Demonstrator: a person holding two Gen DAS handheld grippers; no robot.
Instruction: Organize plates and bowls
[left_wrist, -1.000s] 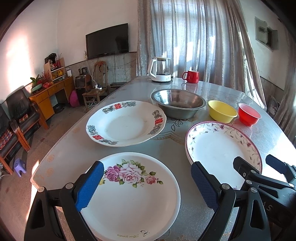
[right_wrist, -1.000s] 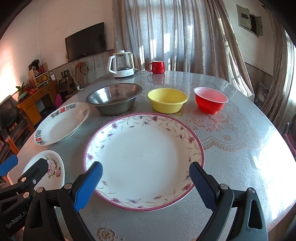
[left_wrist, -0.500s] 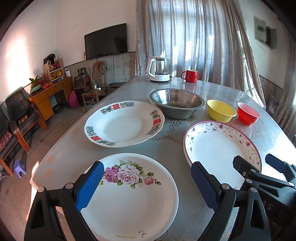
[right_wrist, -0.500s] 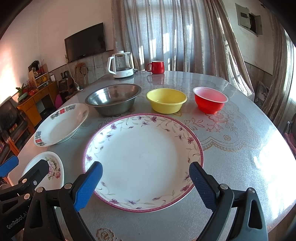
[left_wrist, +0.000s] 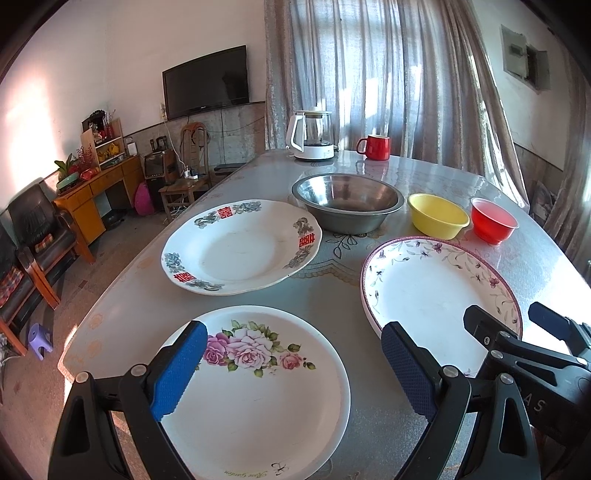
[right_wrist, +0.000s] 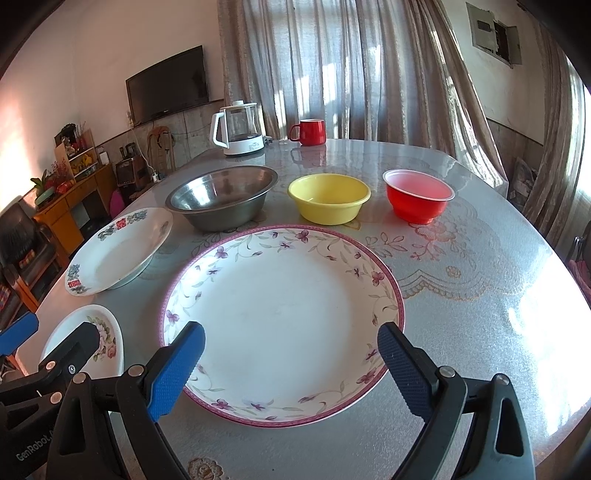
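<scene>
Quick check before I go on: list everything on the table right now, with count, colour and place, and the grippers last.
rose plate: 1, white with pink roses, near edge, under left gripper
red-character plate: 1, white, behind rose plate
purple-rimmed plate: 1, white, floral rim, under right gripper
steel bowl: 1, silver, back row, leftmost
yellow bowl: 1, back row, middle
red bowl: 1, back row, rightmost
kettle: 1, white and glass, far edge
mug: 1, red, beside kettle
table: 1, grey patterned cover
left gripper: open, blue fingers
right gripper: open, blue fingers
</scene>
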